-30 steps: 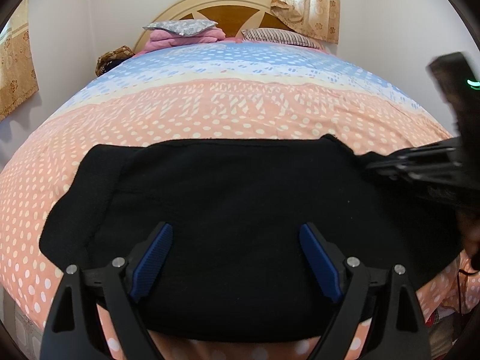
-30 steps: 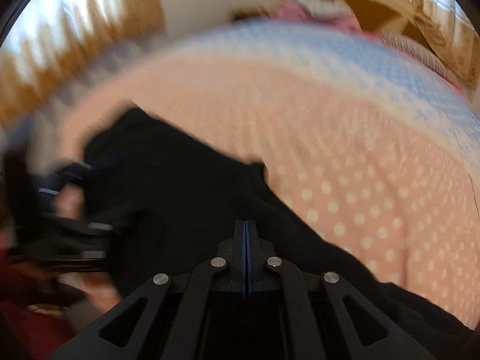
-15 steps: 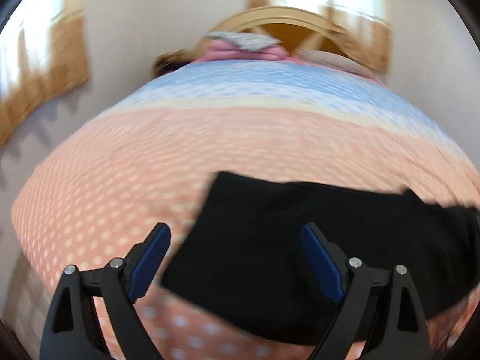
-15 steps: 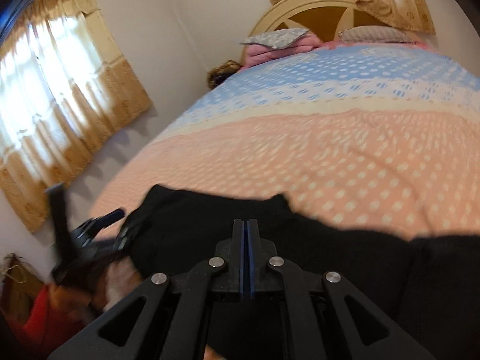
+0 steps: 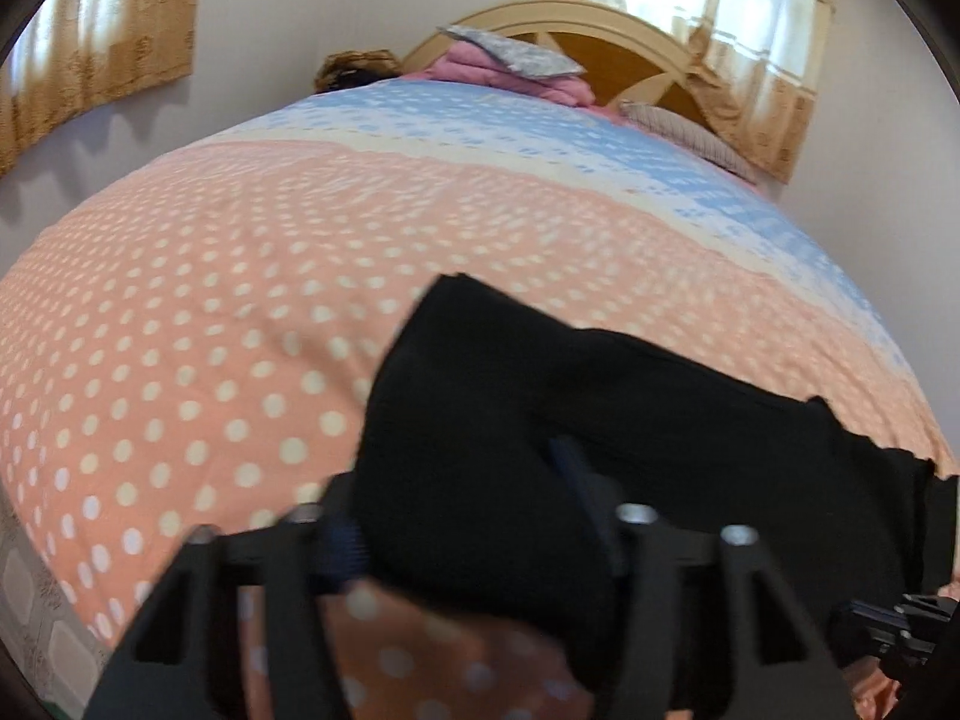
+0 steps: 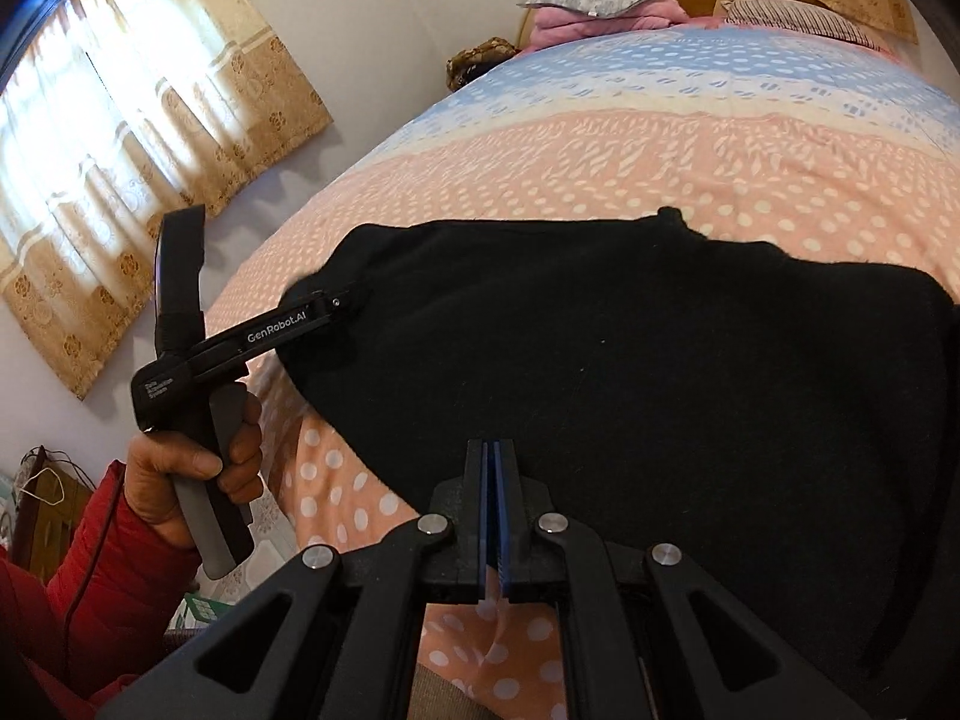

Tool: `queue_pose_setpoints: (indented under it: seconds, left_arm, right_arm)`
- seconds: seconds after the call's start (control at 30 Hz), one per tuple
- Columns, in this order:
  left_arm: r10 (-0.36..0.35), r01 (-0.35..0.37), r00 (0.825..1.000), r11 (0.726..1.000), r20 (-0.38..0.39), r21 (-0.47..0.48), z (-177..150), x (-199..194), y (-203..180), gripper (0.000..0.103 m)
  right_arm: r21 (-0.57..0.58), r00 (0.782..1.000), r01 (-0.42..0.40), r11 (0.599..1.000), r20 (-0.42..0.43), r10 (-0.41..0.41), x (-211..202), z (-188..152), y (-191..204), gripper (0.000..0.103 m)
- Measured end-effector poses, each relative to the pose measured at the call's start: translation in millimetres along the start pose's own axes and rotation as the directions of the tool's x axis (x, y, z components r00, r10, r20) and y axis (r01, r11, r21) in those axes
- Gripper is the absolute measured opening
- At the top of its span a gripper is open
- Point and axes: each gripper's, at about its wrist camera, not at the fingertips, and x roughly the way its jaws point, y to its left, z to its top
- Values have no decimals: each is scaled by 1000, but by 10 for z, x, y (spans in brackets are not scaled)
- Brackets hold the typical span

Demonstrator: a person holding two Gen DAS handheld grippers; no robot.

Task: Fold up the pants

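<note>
Black pants (image 6: 630, 348) lie folded across the near part of the bed; they also show in the left wrist view (image 5: 600, 408). My left gripper (image 5: 462, 510) is at the pants' left end, its jaws partly closed around a bunch of the black cloth. It shows in the right wrist view (image 6: 345, 303) with its tips pressed into that end. My right gripper (image 6: 494, 516) is shut, its blue pads together at the pants' near edge; whether cloth lies between them cannot be told.
The bed (image 6: 690, 138) has a pink dotted and blue cover. Pillows (image 6: 594, 0) and a wooden headboard are at the far end. Curtained windows (image 6: 120, 138) are on the left wall. A hand in a red sleeve (image 6: 198, 462) holds the left gripper's handle.
The left gripper has moved to the pants' left end and its jaws have closed in onto the cloth. The right gripper stays shut and its view has steadied.
</note>
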Motion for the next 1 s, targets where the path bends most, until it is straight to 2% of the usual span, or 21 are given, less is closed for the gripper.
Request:
queue_pose_setpoints:
  seconds: [0.1,0.13,0.17,0.23,0.33,0.4,0.5,0.57,0.63,0.7,0.8,0.87,0.93,1.0]
  left_arm:
    - [-13,13,1000,1000,3,0,-7,-15,-24,38]
    - [-28,28,1000,1000,5,-4,-2,-29,-31,30]
    - [-47,47,999,999,8,-13,25,-45,-52,27]
    - [-58,59,998,998,29,-21,61,-108,-69,27]
    - [-99,100,993,995,63,-4,142,-280,-176,27]
    - [-136,135,986,991,97,24,222,-411,-295,27]
    - [-189,181,974,981,128,72,321,-574,-514,27]
    - [-224,209,964,972,144,111,371,-649,-687,27]
    - [-259,238,954,960,151,147,390,-705,-857,27]
    - [-308,280,940,941,145,188,394,-733,-1078,27]
    - [-379,339,916,905,127,258,365,-782,-1436,27]
    - [-430,383,896,874,110,298,331,-812,-1674,27]
    - [-493,436,866,825,80,361,244,-863,-1988,27]
    - [-541,479,840,780,49,402,172,-898,-2229,27]
  right_arm:
    - [-7,1000,-8,1000,3,8,-17,-26,3,3]
    - [-10,1000,-8,1000,5,8,-22,-22,4,3]
    - [-11,1000,-8,1000,14,8,-51,-27,-2,3]
    - [-3,999,-6,1000,41,7,-123,2,-48,3]
    - [57,990,7,998,137,-15,-394,28,-244,3]
    - [116,975,59,991,207,-82,-641,17,-431,3]
    - [231,939,127,965,285,-192,-1007,-73,-749,3]
    - [292,922,168,942,292,-255,-1150,-176,-961,3]
    - [319,926,204,926,246,-288,-1115,-244,-1100,3]
    - [342,947,187,921,185,-261,-1011,-302,-1223,3]
    - [408,954,96,908,223,-201,-1083,-352,-1343,3]
    - [421,946,32,907,280,-163,-1255,-342,-1410,3]
    - [440,929,-28,898,344,-140,-1398,-330,-1471,3]
    - [459,912,-44,887,381,-151,-1565,-358,-1514,3]
